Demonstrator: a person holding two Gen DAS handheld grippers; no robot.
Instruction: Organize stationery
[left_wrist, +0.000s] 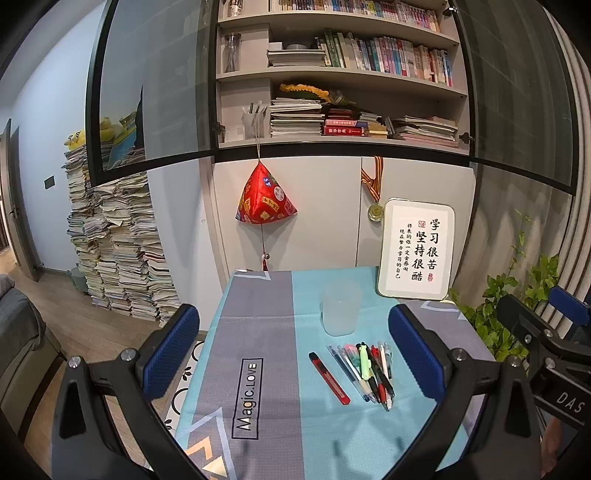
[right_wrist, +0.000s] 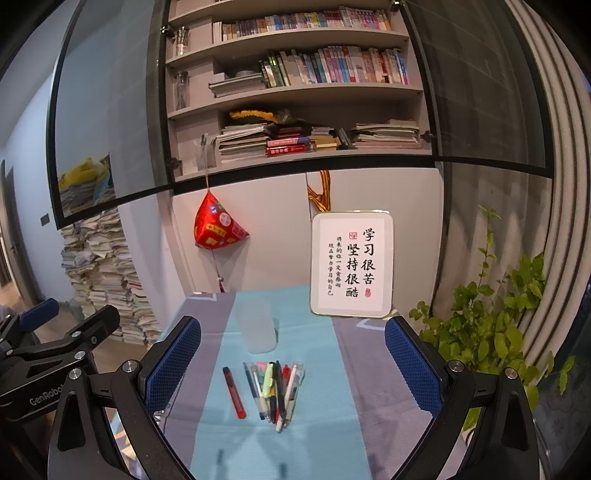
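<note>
Both grippers are held above the near end of the bench (left_wrist: 258, 332), neither touching anything. The left gripper (left_wrist: 293, 345) has its fingers (left_wrist: 170, 343) spread wide with nothing between them; the right gripper (right_wrist: 293, 360) is likewise wide open and empty.

Task items lie on the light blue strip of the cloth. A translucent plastic cup (left_wrist: 340, 308) stands upright. Just nearer than it, at about 6 o'clock from the cup, lies a loose bundle of pens (left_wrist: 369, 373), fanned at the far end and converging at the near end, several overlapping. A red utility knife (left_wrist: 330, 377) lies alone at 9 o'clock of the bundle, close to it but apart.

Handling judgement:
- Pens: light, stiff, smooth round barrels, likely to roll or twist in the pads. Take one at mid-barrel, fingers across its length. The outermost pen is the easiest to isolate; those in the middle are crossed and would drag their neighbours.
- Knife: flat, rigid body, free on both sides. Grip across the narrow width at mid-length.
- Cup: thin and probably light, so it may tip or slide when a pen goes in. Steadying its wall with the other gripper seems prudent.

A framed calligraphy sign (right_wrist: 352, 264) leans at the far edge of the bench, at 1 o'clock of the cup and clear of the work.
</note>
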